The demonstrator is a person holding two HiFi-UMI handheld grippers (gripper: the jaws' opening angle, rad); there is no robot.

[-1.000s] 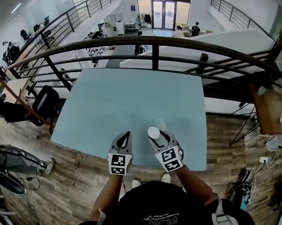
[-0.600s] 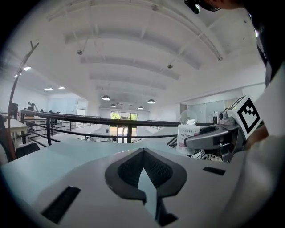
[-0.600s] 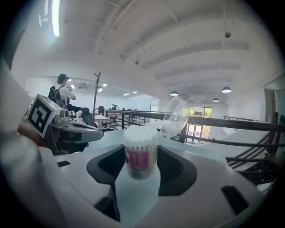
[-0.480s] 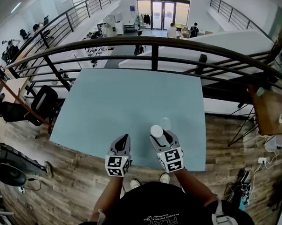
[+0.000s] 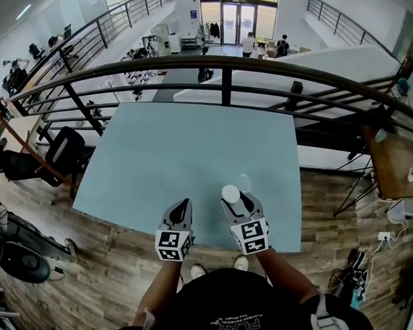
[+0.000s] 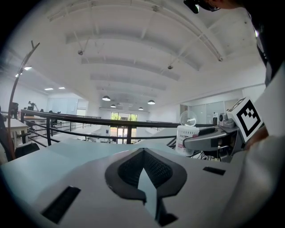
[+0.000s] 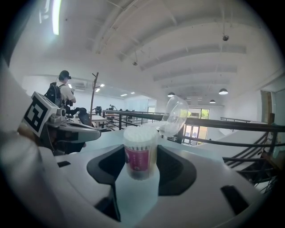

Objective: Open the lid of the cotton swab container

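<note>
The cotton swab container [image 5: 229, 193] is a small clear tub with a pink label, full of white swabs. It stands between the jaws of my right gripper [image 5: 233, 201], which is shut on its sides just above the pale blue table [image 5: 192, 141]. Its clear domed lid [image 7: 174, 116] is flipped up and back on its hinge, so the swab tips [image 7: 140, 132] are bare. My left gripper [image 5: 183, 205] sits a short way to the left, shut and empty. From the left gripper view the container [image 6: 187, 140] and lid [image 6: 188, 118] show at the right.
Both grippers hover near the table's front edge [image 5: 217, 244]. A dark metal railing [image 5: 222, 64] runs along the far side, with an open hall below it. A brown side table [image 5: 398, 163] stands off to the right.
Hardly anything: both grippers keep their places with a slight roll, and the container stays in the right gripper with its lid up.
</note>
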